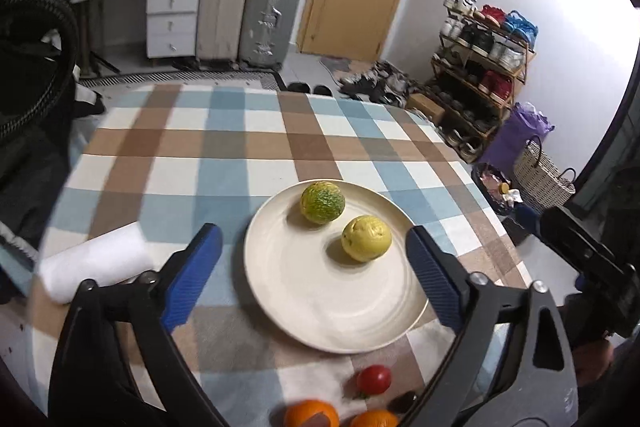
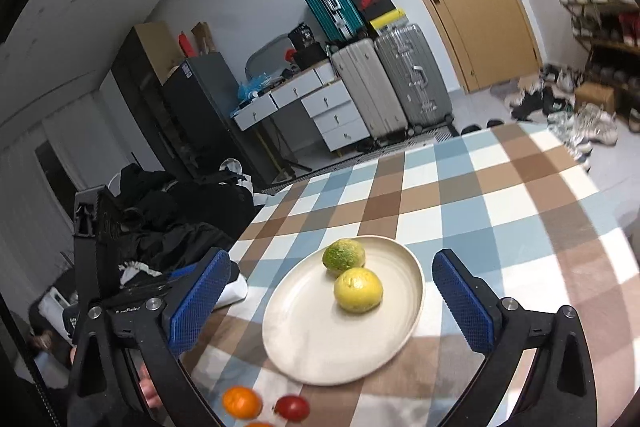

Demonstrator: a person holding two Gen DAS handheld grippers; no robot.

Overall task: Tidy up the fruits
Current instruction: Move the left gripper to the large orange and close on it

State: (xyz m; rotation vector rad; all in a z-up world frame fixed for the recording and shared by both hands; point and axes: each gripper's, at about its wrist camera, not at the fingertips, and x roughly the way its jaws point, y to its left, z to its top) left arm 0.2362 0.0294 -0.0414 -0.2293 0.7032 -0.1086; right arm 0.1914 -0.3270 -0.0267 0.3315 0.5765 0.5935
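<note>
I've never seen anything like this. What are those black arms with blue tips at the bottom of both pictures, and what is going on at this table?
Those are no robot arms. A person holds a hand tool in each hand, each with two blue-padded fingers and a wide-angle camera looking along them. One picture comes from the left gripper, the other from the right gripper. Both stand open and hold nothing.

On the checked tablecloth sits a cream plate with two fruits on it: a green-yellow citrus and a yellow citrus. Nearer the cameras, off the plate, lie a small red fruit and two oranges. A white roll lies to the left. The job is sorting the fruit.
</note>
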